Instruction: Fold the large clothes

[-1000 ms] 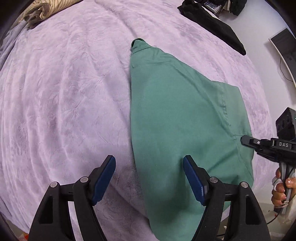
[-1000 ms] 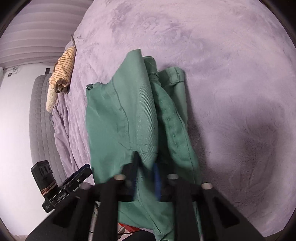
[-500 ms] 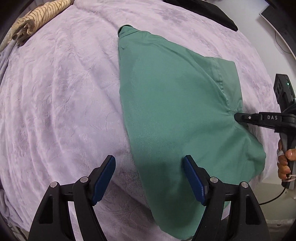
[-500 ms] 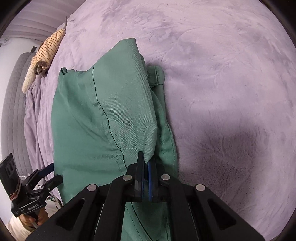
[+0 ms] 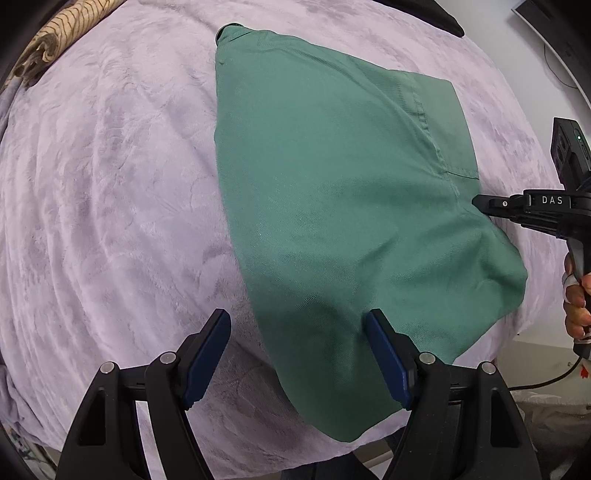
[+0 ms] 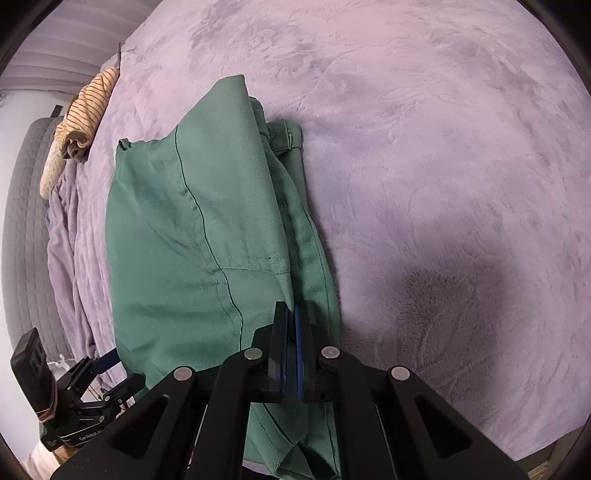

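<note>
Closest to us, our left gripper (image 5: 297,343) hangs with its jaws spread wide over the near edge of the green garment (image 5: 332,192), not touching it. Our right gripper (image 6: 291,317) is pinched tight on a fold of that fabric. The garment lies folded on the lilac blanket (image 5: 110,184). Way at the back there's a striped cloth (image 5: 59,33)

Your left gripper (image 5: 297,323) hangs with its jaws apart over the near edge of the green garment (image 5: 343,206) on the lilac blanket (image 5: 110,192). Your right gripper (image 5: 476,202) pinches the garment's right side.
</note>
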Motion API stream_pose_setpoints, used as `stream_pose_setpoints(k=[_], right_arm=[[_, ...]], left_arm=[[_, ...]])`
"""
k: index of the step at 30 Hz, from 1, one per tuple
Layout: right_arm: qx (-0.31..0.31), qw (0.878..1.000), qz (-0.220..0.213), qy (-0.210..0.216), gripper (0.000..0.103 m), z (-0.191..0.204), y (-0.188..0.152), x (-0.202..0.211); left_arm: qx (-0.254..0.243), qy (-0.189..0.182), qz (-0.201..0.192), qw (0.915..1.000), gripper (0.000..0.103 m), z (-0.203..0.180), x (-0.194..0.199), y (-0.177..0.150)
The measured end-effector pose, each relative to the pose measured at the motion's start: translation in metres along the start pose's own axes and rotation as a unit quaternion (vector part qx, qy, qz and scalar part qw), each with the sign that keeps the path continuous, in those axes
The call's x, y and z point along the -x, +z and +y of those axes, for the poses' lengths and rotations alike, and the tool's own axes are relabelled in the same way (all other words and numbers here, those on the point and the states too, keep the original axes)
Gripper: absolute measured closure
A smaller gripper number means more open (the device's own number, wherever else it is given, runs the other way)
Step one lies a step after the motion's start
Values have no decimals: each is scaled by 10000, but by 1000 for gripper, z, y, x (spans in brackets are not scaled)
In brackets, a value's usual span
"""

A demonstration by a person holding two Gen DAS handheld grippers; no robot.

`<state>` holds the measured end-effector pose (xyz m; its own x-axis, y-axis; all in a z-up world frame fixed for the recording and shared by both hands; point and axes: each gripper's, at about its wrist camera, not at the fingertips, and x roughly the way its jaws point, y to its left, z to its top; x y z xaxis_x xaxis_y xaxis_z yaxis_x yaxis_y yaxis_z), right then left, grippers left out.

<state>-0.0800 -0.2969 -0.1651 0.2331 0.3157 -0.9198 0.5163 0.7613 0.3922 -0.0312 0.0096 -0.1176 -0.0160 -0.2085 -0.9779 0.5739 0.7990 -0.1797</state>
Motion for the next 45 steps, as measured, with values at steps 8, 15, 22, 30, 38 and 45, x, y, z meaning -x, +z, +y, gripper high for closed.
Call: stream_pose_setpoints(k=[8,15,22,30,38,45], right_arm=[[-125,9996,92,-242,100,-9,-11,4],[-258,9991,178,-270,98,-19,-35,20],[30,9999,138,40,98,2,-63,45],[416,9988,226,83,97,21,-82,42],[754,9971,5,74,45,32,-91,52],[-85,9993,251,-276,96,-15,-82,8]], left_arm=[[68,-59,13,10000,26,0,4,-5],[-82,-202,27,9998,26,-2,7,-12],[-380,32,278,9989,21,-3,-15,-42],[-319,45,212,9993,18,0,-18,-52],[-202,-13,244,9995,18,0,-21,-51],[-192,-37,184,9996,17,-1,-26,-56]])
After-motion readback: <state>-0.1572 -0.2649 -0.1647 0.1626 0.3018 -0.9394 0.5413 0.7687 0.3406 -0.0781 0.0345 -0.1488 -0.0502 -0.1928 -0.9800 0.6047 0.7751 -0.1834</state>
